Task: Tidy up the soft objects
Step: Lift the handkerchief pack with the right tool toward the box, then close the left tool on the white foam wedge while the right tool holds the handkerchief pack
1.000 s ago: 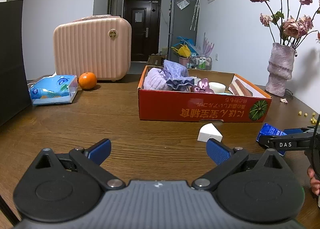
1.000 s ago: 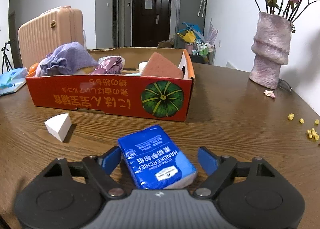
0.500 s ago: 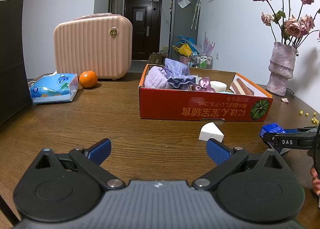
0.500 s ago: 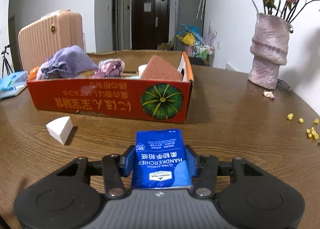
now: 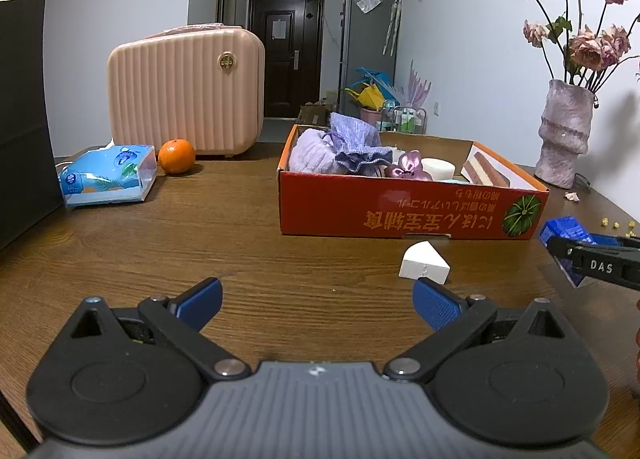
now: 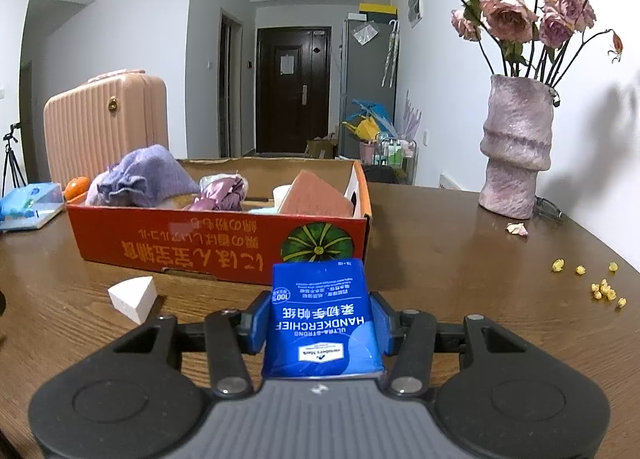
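right gripper [image 6: 320, 329] pinches the blue handkerchief pack [image 6: 322, 319], lower centre of frame, before the red box [image 6: 224, 243]. left gripper [image 5: 318, 301] stands spread, nothing between its fingers.

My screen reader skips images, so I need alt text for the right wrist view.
The right claw grips a blue handkerchief pack between its blue pads above a wooden table. Ahead sits an orange cardboard box holding purple cloths and a sponge, with a white wedge sponge lying in front of it. A vase of dried roses stands to the right.
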A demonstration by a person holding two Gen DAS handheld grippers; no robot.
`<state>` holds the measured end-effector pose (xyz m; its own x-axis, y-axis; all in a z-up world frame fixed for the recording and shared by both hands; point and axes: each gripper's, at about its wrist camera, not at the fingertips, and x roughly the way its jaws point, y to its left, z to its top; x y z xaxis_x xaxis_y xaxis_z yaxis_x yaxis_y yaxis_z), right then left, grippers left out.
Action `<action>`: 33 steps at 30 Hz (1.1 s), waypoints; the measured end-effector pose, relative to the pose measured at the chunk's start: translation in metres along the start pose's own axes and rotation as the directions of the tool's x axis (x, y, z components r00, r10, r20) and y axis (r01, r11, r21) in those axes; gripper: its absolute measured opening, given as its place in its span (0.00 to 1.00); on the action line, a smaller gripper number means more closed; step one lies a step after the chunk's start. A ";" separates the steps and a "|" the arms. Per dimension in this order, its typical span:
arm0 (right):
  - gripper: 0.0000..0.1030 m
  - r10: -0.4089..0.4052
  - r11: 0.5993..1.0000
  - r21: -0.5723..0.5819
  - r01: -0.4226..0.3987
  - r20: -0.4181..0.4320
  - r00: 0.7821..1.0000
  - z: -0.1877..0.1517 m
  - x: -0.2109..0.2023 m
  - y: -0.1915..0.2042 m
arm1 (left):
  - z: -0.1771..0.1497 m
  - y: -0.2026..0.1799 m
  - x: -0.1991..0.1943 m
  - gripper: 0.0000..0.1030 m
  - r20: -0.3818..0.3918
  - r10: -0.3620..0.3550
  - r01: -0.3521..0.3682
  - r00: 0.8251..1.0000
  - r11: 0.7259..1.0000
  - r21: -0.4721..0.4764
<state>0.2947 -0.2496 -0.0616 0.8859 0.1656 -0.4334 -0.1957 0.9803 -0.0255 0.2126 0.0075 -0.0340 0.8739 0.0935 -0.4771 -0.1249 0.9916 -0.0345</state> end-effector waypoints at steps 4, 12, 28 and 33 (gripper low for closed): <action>0.48 -0.006 1.000 0.009 0.006 0.013 1.000 0.000 -0.003 -0.001 | -0.001 -0.002 0.003 1.00 -0.013 0.005 -0.005 1.000 1.000 0.009; 0.48 -0.013 1.000 0.026 0.013 0.037 0.999 0.001 -0.007 -0.004 | 0.000 -0.009 0.012 1.00 -0.040 -0.016 0.017 0.999 0.999 0.032; 0.48 -0.041 0.997 0.074 0.037 0.058 0.997 0.003 -0.009 -0.013 | 0.010 -0.049 0.052 1.00 -0.093 -0.047 0.053 0.995 0.996 0.070; 0.49 -0.042 0.996 0.085 0.037 0.060 0.997 0.004 -0.009 -0.015 | 0.014 -0.059 0.064 1.00 -0.100 -0.050 0.057 0.994 0.996 0.075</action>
<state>0.2915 -0.2653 -0.0540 0.9167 0.1306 -0.3775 -0.1266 0.9913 0.0354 0.2822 -0.0441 -0.0502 0.8277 0.0347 -0.5601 -0.0392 0.9992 0.0040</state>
